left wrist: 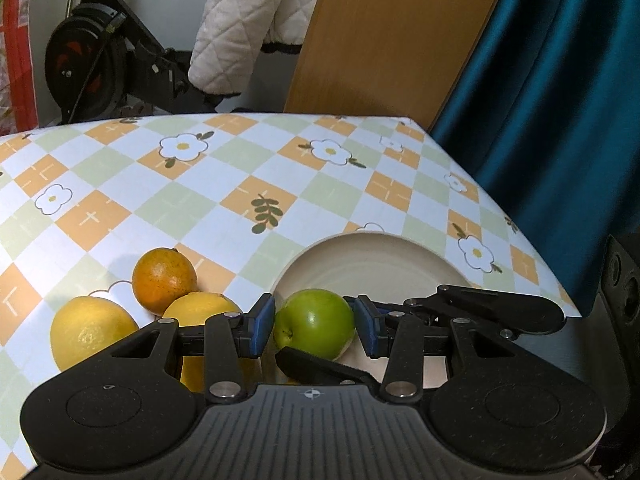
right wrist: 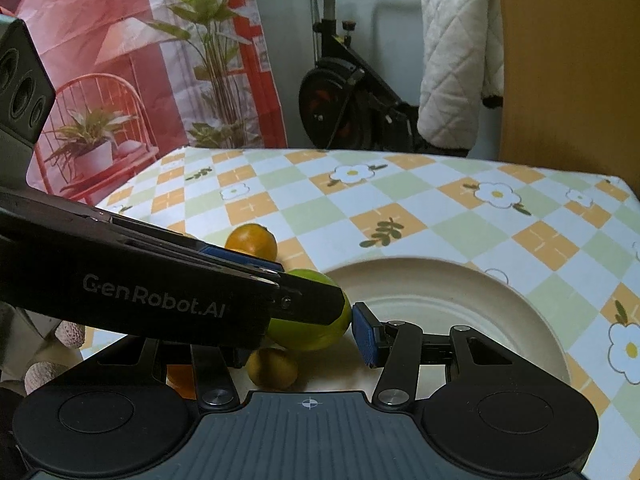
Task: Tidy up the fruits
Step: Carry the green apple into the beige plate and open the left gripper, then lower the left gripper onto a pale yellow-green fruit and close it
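The plate (left wrist: pixel 400 256) sits on the table (left wrist: pixel 200 184) near its right edge. At the plate's left rim is the apple (left wrist: pixel 316 323). Left of the apple lie two lemons (left wrist: pixel 90 332), with the orange (left wrist: pixel 164 280) just behind them.

Black claw (left wrist: pixel 314 326) – blue pads (left wrist: pixel 262 326), silver screws.

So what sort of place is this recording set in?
Most likely a room in a home, not a lab or shop. A table with a flowered checked tablecloth holds fruit and a plate, an exercise bike stands behind it, and a quilted white jacket hangs nearby.
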Demonstrator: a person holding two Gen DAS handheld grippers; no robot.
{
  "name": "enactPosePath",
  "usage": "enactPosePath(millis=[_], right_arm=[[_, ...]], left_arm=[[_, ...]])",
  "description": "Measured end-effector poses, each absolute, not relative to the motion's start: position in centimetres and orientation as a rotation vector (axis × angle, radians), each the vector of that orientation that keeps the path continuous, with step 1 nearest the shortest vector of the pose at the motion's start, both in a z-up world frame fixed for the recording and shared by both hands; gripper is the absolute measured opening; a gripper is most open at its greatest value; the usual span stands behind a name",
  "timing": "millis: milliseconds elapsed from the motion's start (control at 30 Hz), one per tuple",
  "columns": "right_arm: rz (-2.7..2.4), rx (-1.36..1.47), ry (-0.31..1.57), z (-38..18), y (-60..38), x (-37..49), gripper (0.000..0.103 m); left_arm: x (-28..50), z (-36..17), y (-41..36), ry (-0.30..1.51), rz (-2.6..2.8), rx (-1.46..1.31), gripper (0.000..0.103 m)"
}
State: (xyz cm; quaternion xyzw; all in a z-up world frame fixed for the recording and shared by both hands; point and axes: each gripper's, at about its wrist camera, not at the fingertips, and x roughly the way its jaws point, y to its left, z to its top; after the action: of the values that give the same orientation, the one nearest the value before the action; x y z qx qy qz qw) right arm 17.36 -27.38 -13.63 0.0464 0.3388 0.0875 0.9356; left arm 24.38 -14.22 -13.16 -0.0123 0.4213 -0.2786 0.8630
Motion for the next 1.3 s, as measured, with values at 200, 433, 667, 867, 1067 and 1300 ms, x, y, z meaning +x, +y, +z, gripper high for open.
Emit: enactPosePath(millis=[200, 433, 667, 867, 1067, 1300], right_arm=[[0.177, 0.108, 0.722, -13.9, -27.3, 17.7, 0.046], [0.160, 0.123, 0.729, -13.3, -27.3, 17.5, 0.047], [0.155, 0.154, 0.704, -11.7, -27.6, 16.5, 0.047], [0.193, 0.141, 0.675, -10.2, -26.1, 15.5, 0.047], [0.237, 0.096, 0.693, -10.0, -23.4, 15.1, 0.043], [0.257, 0.066, 0.719, -10.4, -21.3, 15.0, 0.036]], left_arm=[[25.3, -13.4, -14.3, 0.913, -0.579, -0.037, 0.046], [25.4, -11.8, -12.7, 0.884, -0.580, -0.097, 0.046], [24.1, -9.1, -8.7, 0.800, -0.553, -0.104, 0.045], [22.8, -8.0, -6.1, 0.755, -0.512, -0.046, 0.045], [21.6, -9.2, -4.2, 0.769, -0.484, -0.040, 0.044], [20.7, -10.6, -3.0, 0.793, -0.483, -0.067, 0.041]])
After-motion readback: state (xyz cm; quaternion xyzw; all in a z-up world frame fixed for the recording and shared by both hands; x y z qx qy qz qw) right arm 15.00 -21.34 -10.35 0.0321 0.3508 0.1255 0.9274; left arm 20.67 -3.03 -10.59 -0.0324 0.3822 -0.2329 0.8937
